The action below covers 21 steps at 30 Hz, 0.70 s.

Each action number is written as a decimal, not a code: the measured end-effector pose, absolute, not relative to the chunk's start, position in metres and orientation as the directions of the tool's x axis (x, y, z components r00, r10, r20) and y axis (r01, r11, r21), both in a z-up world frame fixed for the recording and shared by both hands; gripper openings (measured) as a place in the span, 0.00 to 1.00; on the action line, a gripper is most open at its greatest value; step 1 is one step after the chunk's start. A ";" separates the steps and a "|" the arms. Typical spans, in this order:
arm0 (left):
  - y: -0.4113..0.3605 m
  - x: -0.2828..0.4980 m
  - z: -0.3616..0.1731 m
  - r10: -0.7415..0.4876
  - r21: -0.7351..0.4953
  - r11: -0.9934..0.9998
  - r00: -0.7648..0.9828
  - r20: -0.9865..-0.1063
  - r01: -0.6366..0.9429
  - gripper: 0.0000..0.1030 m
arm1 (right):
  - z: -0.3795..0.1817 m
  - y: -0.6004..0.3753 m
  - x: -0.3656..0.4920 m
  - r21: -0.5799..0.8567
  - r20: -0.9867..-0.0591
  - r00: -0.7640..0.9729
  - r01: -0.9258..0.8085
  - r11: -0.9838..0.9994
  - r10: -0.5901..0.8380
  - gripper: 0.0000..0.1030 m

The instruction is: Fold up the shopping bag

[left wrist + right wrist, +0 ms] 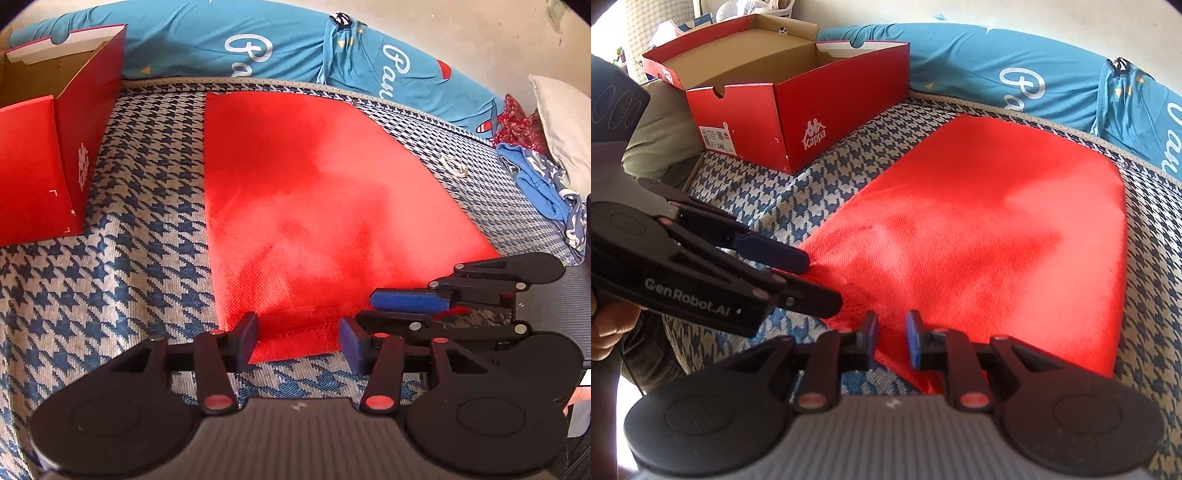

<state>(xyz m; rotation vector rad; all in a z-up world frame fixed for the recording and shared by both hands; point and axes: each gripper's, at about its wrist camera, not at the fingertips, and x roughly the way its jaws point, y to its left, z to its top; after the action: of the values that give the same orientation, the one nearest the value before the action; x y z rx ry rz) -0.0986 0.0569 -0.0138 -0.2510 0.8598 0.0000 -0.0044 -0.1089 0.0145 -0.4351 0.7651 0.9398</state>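
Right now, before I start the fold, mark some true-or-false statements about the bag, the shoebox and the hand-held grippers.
1. The red shopping bag lies flat on the houndstooth cover. True.
2. The Kappa shoebox is closed. False: its lid stands open.
3. The shoebox rests on the bag. False: it sits beside it, apart.
4. The left hand-held gripper and right hand-held gripper are both at the bag's near edge. True.
5. The left hand-held gripper is shut tight. False: its jaws stand apart, bag edge between them.

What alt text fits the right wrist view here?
A red shopping bag lies flat on a houndstooth bedcover, the right gripper narrowly parted over its near edge. The left gripper reaches its left corner; an open red Kappa shoebox sits behind.
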 end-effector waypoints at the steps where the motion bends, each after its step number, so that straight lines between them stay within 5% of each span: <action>1: 0.055 -0.098 -0.014 -0.092 -0.208 0.973 0.655 -0.750 -0.102 0.46 | 0.015 -0.110 -0.005 -0.013 -0.746 0.361 -0.848 0.531 0.559 0.15; 21: 0.033 -0.100 -0.020 0.028 -0.104 0.982 0.665 -0.746 -0.158 0.47 | 0.025 -0.140 -0.024 -0.145 -0.700 0.460 -0.840 0.522 0.546 0.19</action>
<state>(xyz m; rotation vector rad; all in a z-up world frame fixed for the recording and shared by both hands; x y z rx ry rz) -0.1000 0.0330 -0.0203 -0.1654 0.8374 0.1054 -0.0237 -0.1403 0.0253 -0.5203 0.6420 0.9020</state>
